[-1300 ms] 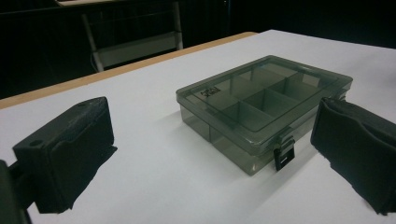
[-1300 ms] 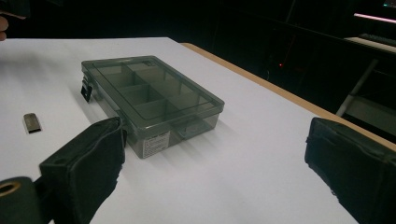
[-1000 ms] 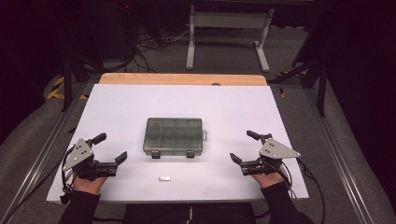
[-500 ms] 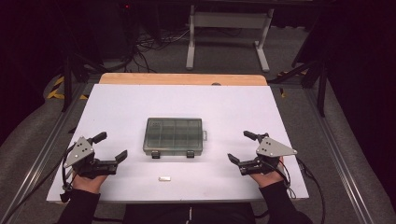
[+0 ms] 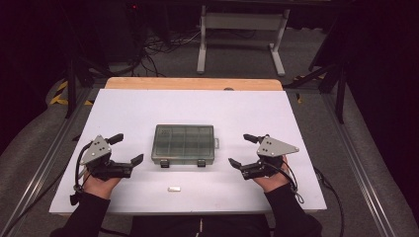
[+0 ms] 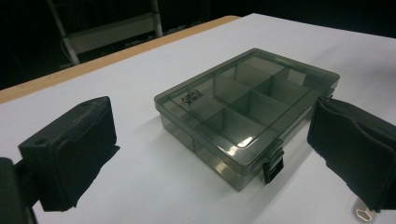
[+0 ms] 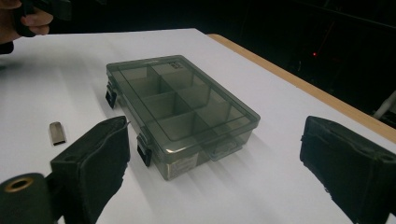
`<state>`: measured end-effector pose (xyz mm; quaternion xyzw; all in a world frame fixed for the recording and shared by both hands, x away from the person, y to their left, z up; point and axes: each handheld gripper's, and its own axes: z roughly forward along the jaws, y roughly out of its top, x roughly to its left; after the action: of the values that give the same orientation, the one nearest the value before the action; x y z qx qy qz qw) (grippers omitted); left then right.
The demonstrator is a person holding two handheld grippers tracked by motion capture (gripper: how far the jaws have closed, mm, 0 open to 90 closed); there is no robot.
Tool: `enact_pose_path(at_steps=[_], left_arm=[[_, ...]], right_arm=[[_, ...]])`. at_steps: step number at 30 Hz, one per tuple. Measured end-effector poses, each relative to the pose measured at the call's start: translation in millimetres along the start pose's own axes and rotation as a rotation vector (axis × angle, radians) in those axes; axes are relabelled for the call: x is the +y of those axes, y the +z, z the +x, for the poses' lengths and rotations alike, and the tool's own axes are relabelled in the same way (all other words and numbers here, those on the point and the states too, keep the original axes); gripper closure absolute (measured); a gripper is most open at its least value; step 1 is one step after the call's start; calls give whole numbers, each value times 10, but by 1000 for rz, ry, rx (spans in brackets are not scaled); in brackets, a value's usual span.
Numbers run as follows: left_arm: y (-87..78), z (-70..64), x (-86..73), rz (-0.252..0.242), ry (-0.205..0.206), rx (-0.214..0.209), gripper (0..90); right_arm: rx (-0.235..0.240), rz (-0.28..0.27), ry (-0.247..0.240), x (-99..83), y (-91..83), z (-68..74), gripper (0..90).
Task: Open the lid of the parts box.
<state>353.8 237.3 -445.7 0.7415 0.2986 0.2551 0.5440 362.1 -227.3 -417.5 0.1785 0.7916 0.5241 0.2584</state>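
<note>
A closed, smoky compartment box (image 5: pixel 184 143) is seen mid-table, its long axis running left to right, latches facing the person. It is flanked by the left gripper (image 5: pixel 126 149) and the right gripper (image 5: pixel 242 149), both spread wide and empty, about equally near. A small metal piece (image 5: pixel 174 188) lies in front.

The high view looks forward and down from above the person's side, far enough to take in the whole white surface (image 5: pixel 148 106). Each gripper view sits low and close, facing inward; both share the box (image 5: pixel 184 144) (image 6: pixel 243 112) (image 7: pixel 180 109).
</note>
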Motion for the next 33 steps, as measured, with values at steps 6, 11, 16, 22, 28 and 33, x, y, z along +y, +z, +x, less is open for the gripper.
enact_pose_path(at_steps=[6,11,16,22,28,33], left_arm=[[88,7,50,21,8,-35,24],[152,12,63,39,8,-59,24],[208,30,68,55,1,-84,24],[258,44,59,79,-17,-89,41],[285,76,49,97,-25,-118,78],[317,103,31,141,-20,-150,115]], right_arm=[[24,29,-1,49,149,21,99],[56,54,-2,81,276,32,112],[91,76,1,101,386,49,137],[118,102,25,96,472,35,175],[137,137,45,77,533,39,221],[150,185,51,53,599,55,258]])
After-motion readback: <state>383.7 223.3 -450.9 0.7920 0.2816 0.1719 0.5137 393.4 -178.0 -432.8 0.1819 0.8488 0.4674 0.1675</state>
